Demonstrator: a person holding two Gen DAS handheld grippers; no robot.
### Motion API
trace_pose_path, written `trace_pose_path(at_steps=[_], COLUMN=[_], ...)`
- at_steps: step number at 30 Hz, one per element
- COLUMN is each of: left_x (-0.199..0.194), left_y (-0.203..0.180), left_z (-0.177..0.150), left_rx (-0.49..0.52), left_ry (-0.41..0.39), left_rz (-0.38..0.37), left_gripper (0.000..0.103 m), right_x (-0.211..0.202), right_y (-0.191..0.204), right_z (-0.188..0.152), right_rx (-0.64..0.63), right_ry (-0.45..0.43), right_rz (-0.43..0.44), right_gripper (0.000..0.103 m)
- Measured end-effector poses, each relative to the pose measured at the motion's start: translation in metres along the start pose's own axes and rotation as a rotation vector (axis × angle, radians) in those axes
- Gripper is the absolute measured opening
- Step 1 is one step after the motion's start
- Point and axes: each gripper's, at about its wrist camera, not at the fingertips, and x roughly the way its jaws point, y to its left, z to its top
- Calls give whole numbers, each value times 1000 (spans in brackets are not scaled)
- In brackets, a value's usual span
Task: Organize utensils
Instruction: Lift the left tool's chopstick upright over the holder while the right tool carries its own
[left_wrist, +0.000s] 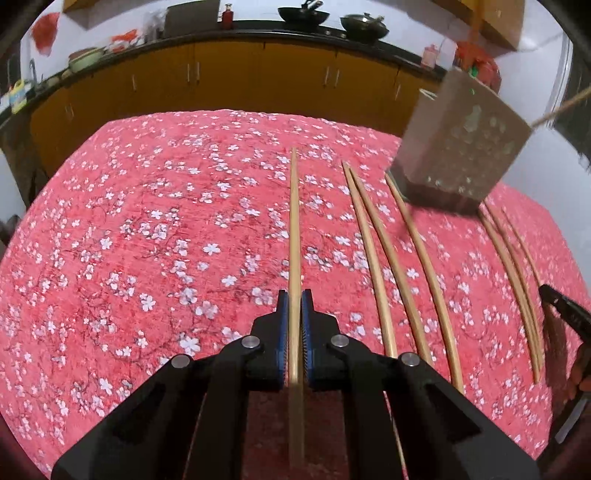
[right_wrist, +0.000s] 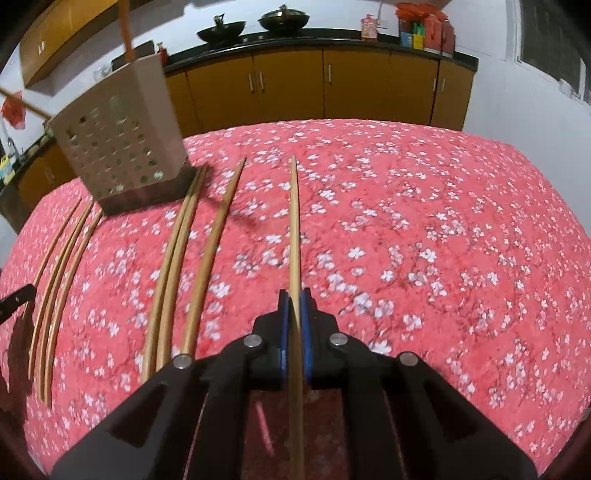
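The left gripper (left_wrist: 294, 306) was clamped on a chopstick (left_wrist: 294, 229), its blue pads (left_wrist: 282, 325) pressed against the stick on both sides. The stick ran straight along the gripper's line, its tip pointing away toward the far edge of the table and the cabinets (left_wrist: 229, 74), its near end passing back between the fingers and under the tool.

The right gripper (right_wrist: 294, 306) likewise held a second chopstick (right_wrist: 294, 221), pinched narrowly between its pads. That stick also lay along the gripper's own axis, tip pointing away toward the cabinets, and seemed slightly tilted within the grip near the pads.

On the red flowered cloth (left_wrist: 147, 221) the loose chopsticks (left_wrist: 399, 258) lay roughly parallel, long axes running from the near edge toward the far side. In the left view three lay just right of the held stick and another group lay farther right. In the right view three (right_wrist: 184, 266) lay left of the held stick and three more (right_wrist: 59, 280) lay farther left.

A perforated holder (right_wrist: 114, 147) stood upright on the cloth at the far ends of the loose sticks; the far tips of the nearer group reached its base. Whether they touched it could not be told.

Two woks (right_wrist: 255, 24) sat on the counter behind.
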Motion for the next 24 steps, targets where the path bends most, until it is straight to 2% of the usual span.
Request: trace_pose_path(at_steps=[24], left_x=[-3], left_y=[2], left_z=[-3], left_rx=[-9], left_ry=[-12], left_rz=[-7], left_gripper=[9], right_x=[0], right_y=[1], right_z=[-1], right_rx=[4], right_ry=[0], right_rz=[-1], right_gripper=[8])
